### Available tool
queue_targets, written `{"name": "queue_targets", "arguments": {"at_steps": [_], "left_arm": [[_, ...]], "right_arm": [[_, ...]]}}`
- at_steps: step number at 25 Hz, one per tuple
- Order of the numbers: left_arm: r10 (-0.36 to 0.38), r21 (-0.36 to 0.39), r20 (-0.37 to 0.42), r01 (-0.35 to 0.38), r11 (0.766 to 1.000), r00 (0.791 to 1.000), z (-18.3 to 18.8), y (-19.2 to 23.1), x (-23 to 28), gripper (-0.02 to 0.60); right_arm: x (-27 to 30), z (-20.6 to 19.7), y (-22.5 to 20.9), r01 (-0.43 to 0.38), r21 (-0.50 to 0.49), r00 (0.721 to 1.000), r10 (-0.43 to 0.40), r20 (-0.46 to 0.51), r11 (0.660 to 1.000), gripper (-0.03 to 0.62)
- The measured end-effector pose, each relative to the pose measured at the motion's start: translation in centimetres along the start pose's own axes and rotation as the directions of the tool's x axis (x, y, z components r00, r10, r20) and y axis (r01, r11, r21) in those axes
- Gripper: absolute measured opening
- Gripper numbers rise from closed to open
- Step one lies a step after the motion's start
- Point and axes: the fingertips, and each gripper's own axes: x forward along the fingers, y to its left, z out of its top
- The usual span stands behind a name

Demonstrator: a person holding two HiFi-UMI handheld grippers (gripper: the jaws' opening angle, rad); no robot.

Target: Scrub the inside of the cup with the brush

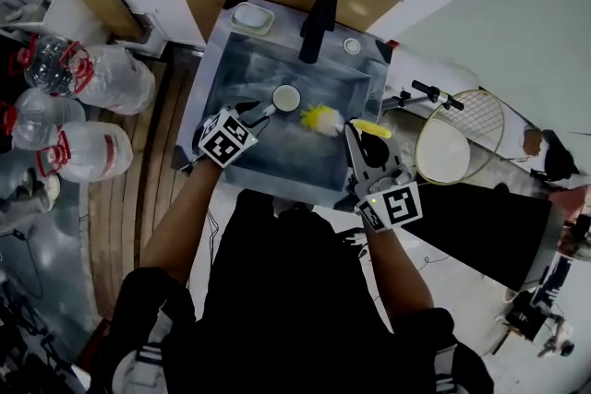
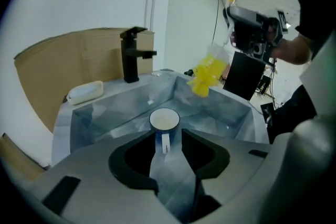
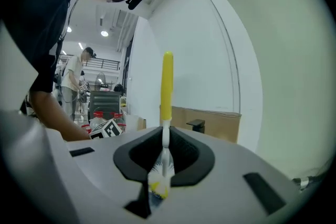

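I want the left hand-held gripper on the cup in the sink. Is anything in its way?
Nothing visible. The cup stands upright in the sink, its handle facing the open jaws of the left hand-held gripper. The brush, clamped in the right hand-held gripper, hangs off to the right, clear of that path.

Cup [image 2: 164, 122] blue outside, white inside; brush [image 3: 167, 81] yellow w/ white neck; tap [image 1: 317, 25] black.

The sink [image 1: 268, 157] was dull brushed metal, the faucet [image 1: 317, 25] matt black, the cup [image 2: 164, 119] glossy, the brush handle [image 3: 167, 86] smooth plastic.
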Motion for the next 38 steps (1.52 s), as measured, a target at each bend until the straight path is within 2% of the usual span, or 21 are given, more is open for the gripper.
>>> {"name": "queue_targets", "arguments": {"at_steps": [4, 7, 11, 16, 19, 22, 28, 31, 34, 38], "left_arm": [[-0.017, 0.016, -0.098, 0.018, 1.000, 0.995, -2.2, 0.7, 3.5, 0.173], [-0.033, -0.008, -0.122, 0.032, 0.999, 0.992, -3.3, 0.7, 5.4, 0.173], [-0.035, -0.025, -0.112, 0.033, 0.999, 0.993, -3.9, 1.2, 7.2, 0.168], [-0.047, -0.086, -0.086, 0.039, 0.996, 0.995, -4.7, 0.8, 8.4, 0.089], [-0.047, -0.109, -0.067, 0.039, 0.993, 0.997, -4.7, 1.1, 8.4, 0.083], [-0.051, -0.106, -0.067, 0.044, 0.993, 0.996, -4.8, 1.0, 8.4, 0.081], [-0.057, -0.140, -0.061, 0.048, 0.989, 0.997, -4.7, 1.3, 8.4, 0.081], [-0.056, -0.138, -0.061, 0.047, 0.989, 0.997, -4.8, 1.2, 8.4, 0.081], [-0.051, -0.118, -0.070, 0.043, 0.992, 0.996, -4.8, 1.1, 8.3, 0.080], [-0.052, -0.073, -0.081, 0.046, 0.996, 0.995, -4.8, 0.9, 8.3, 0.078]], "right_arm": [[2.1, -0.4, -0.8, 0.023, -0.003, 1.000, -0.023, -0.003, 1.000, 0.048], [3.6, -0.8, -0.6, -0.006, 0.005, 1.000, 0.006, 0.011, 1.000, 0.048], [6.1, -2.4, -0.7, -0.049, -0.015, 0.999, 0.049, -0.005, 0.999, 0.048], [9.0, -4.4, -0.3, -0.123, 0.016, 0.992, 0.123, -0.029, 0.992, 0.046], [10.7, -6.1, 0.6, -0.167, 0.006, 0.983, 0.167, -0.073, 0.986, 0.046], [11.7, -8.7, 1.6, -0.210, 0.015, 0.969, 0.210, -0.131, 0.978, 0.046], [13.8, -14.7, 3.0, -0.255, 0.126, 0.923, 0.280, -0.266, 0.959, 0.054], [14.6, -15.6, 2.8, -0.254, 0.123, 0.922, 0.278, -0.270, 0.959, 0.051], [14.8, -14.4, 2.3, -0.257, 0.108, 0.927, 0.277, -0.253, 0.960, 0.049], [14.6, -9.0, 0.8, -0.242, 0.119, 0.965, 0.251, -0.072, 0.963, 0.046]]}}
